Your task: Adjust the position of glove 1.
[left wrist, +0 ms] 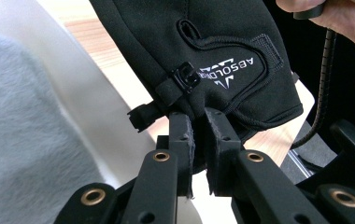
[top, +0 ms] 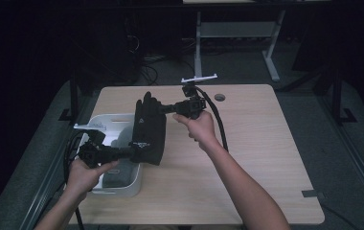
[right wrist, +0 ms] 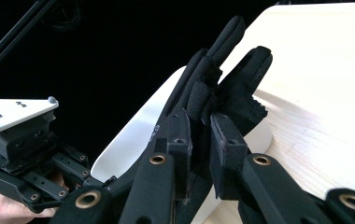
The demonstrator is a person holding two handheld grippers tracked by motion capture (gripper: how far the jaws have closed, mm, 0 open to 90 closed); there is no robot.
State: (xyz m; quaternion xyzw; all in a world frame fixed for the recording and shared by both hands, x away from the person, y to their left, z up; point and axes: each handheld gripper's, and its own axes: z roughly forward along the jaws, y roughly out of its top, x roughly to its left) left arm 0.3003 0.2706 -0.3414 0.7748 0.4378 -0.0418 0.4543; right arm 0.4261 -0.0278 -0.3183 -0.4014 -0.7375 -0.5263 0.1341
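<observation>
Left gripper (top: 131, 152) pinches glove (top: 147, 129) cuff, right gripper (top: 163, 109) pinches its fingers; glove hangs stretched between them, over the bin's (top: 122, 188) right rim. Bench (top: 261, 158) open to the right.

Left gripper view: gripper (left wrist: 199, 122) clamped on cuff hem of glove (left wrist: 213, 42), bin (left wrist: 73, 93) wall just beside.

Right gripper view: gripper (right wrist: 200, 125) nipping glove (right wrist: 222, 84) fingers, left gripper (right wrist: 26, 158) beyond.

The cuff of a black glove (left wrist: 222, 51) is pinched by the left claw (left wrist: 199, 135). A white bin (left wrist: 87, 112) holding grey cloth (left wrist: 21, 140) is seen at left, over the desk (left wrist: 96, 42).
</observation>
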